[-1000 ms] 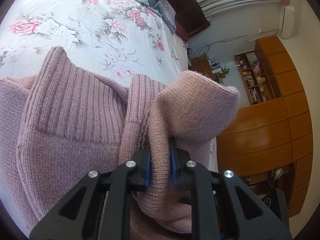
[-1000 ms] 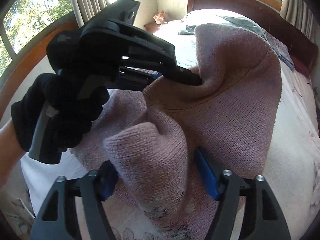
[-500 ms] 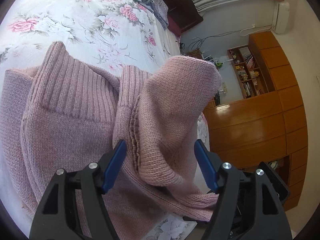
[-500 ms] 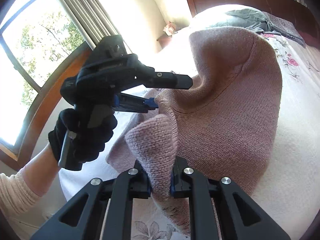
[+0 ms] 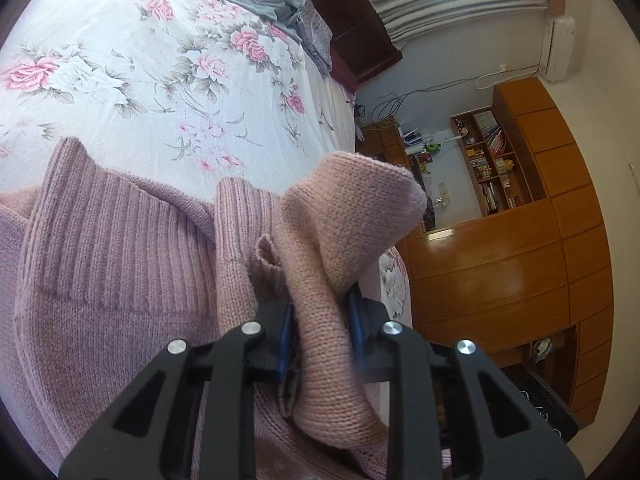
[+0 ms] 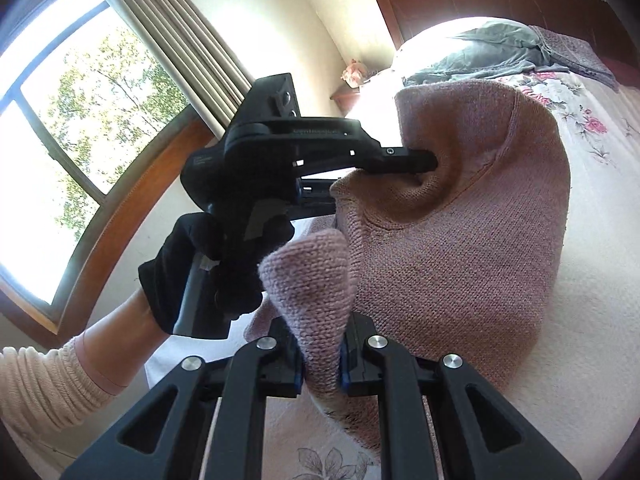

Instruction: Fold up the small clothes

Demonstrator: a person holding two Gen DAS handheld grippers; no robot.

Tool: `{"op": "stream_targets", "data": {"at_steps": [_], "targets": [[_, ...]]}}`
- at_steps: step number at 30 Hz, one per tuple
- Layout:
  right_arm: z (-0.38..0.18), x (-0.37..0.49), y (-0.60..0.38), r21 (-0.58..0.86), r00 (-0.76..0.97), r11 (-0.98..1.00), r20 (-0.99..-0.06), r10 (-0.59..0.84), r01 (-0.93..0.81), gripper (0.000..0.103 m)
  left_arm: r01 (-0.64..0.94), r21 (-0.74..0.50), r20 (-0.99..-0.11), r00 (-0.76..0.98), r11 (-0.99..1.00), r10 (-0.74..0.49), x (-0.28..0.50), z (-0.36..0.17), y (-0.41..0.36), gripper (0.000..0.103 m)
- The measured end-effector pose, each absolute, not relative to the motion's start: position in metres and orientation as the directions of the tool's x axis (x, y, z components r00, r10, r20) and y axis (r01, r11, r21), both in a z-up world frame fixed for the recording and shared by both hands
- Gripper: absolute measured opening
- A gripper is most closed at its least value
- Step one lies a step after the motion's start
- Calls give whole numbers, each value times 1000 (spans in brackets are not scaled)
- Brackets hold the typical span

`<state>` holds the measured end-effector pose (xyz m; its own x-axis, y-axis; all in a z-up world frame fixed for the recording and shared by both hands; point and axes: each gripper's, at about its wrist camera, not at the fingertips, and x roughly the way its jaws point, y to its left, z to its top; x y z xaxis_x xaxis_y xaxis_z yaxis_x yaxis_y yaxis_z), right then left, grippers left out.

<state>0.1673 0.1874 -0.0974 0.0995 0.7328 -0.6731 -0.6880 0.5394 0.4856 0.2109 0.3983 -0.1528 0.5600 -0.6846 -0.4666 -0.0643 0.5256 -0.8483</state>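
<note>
The left claw (image 5: pixel 318 320) is pinching a fold of the pink sweater (image 5: pixel 120 280), its blue pads nearly together on the knit, with the ribbed collar lying just ahead and to its left on the flowered bedspread (image 5: pixel 160 80). The right claw (image 6: pixel 322 360) is likewise gripping a bunched corner of the sweater, and the rest is draping up ahead of it toward the left claw, held in a gloved hand (image 6: pixel 192 280).

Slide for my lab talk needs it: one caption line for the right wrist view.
Both grippers, right and left, pinch the pink knit sweater over a floral bedspread.
</note>
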Motion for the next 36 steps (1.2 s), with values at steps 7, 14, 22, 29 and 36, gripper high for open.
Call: {"op": "stream_targets", "data": {"at_steps": [7, 14, 22, 29, 36], "targets": [[-97, 150, 232, 487, 29, 450, -654, 756, -749, 13, -61, -839, -437, 669, 541, -602, 167, -122, 446, 22], [-123, 126, 284, 456, -17, 448, -715, 699, -769, 13, -169, -819, -503, 672, 548, -544, 146, -151, 489, 22], [-158, 111, 298, 401, -29, 485, -793, 609, -777, 42, -210, -854, -481, 667, 477, -569, 144, -189, 509, 27], [-100, 124, 240, 533, -67, 415, -670, 740, -737, 61, -203, -752, -575, 667, 627, -474, 91, -138, 501, 32], [-80, 163, 185, 338, 228, 651, -747, 625, -680, 63, -192, -713, -625, 609, 674, -488, 32, -122, 449, 45]]}}
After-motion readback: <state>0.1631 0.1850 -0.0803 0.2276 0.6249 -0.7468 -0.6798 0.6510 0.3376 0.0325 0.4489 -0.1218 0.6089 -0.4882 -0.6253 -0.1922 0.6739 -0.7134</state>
